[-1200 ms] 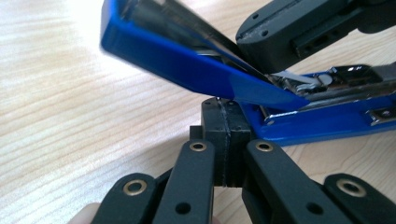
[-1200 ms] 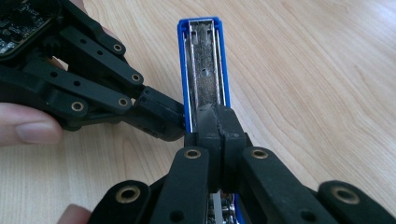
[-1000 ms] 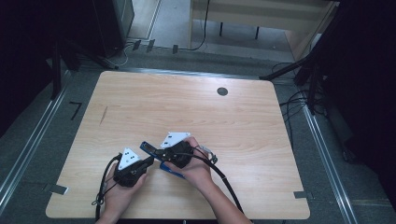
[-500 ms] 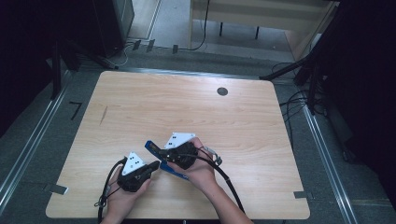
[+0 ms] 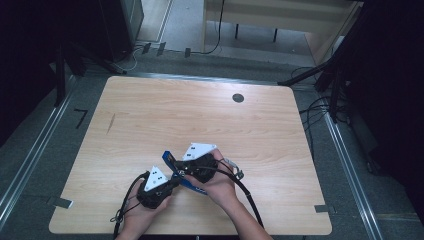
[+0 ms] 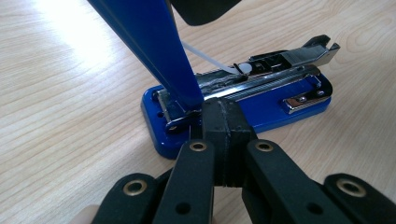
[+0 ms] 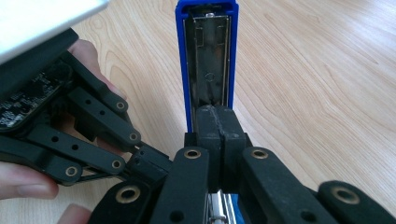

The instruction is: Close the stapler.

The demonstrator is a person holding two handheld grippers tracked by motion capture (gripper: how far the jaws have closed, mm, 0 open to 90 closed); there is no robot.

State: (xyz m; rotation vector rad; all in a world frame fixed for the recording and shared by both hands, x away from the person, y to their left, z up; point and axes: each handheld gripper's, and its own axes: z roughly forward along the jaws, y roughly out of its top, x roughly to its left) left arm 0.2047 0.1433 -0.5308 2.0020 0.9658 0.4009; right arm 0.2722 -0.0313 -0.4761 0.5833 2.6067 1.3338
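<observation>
A blue stapler (image 5: 192, 186) lies near the table's front edge, its lid (image 5: 168, 159) swung up and open. In the left gripper view its base (image 6: 280, 112) and metal staple rail (image 6: 280, 60) lie flat, with the lid (image 6: 149, 42) rising steeply. My left gripper (image 6: 223, 109) is shut with nothing between its pads, its tips at the hinge end of the base. My right gripper (image 7: 217, 116) is also shut and holds nothing, its tips against the lid's metal underside (image 7: 208, 51). From above, the left gripper (image 5: 174, 181) and right gripper (image 5: 179, 171) meet at the stapler.
The wooden table (image 5: 200, 115) has a round cable grommet (image 5: 238, 98) at the back right and a dark streak (image 5: 111, 122) at the left. Black cables (image 5: 250, 205) trail off the front edge. Metal rails (image 5: 30, 160) and loose cables (image 5: 320, 107) flank the table.
My left gripper has shifted right and toward the front edge, closer to the stapler's hinge. The blue lid now shows raised beside the right gripper, which has stayed put.
</observation>
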